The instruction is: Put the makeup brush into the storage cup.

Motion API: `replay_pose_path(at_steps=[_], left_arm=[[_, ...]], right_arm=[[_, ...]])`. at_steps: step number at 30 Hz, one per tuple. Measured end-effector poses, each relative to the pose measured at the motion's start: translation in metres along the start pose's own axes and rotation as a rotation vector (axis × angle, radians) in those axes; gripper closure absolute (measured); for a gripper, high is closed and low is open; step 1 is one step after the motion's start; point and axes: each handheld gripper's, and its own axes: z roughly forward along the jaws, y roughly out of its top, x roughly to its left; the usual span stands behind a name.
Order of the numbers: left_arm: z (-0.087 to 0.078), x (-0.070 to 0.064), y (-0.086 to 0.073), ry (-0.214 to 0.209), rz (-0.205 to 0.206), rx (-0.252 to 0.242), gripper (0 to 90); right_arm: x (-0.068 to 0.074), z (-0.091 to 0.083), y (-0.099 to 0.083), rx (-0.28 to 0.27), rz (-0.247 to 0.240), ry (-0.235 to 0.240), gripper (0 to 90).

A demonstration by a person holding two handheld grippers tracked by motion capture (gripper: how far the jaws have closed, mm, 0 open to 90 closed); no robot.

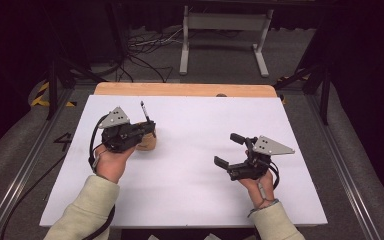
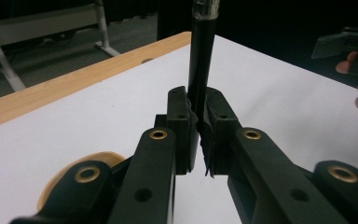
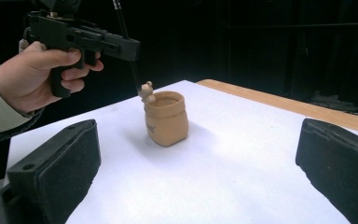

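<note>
while held above pot: left gripper (image 1: pixel 149 126) clamps black pen (image 2: pixel 200 60)
right gripper (image 1: pixel 229 150): jaws spread, empty
pot (image 3: pixel 166 117): tan, on white table (image 1: pixel 190 195)

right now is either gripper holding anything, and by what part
The left gripper is shut on a thin black pen, jaws clamped on its lower barrel above the tan sack-shaped pot. The right gripper is open and holds nothing.
</note>
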Motion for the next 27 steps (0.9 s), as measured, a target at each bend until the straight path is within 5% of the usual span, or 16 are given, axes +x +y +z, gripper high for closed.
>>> replay_pose_path(at_steps=[11,27], left_arm=[[-0.001,0.004,0.005,0.061,-0.02,-0.011,83.0],[0.002,0.013,0.005,0.213,-0.052,0.013,83.0]], right_arm=[[-0.008,-0.018,-0.002,0.012,-0.049,-0.095,0.0],[-0.018,-0.044,-0.01,0.047,-0.081,-0.206,0.0]])
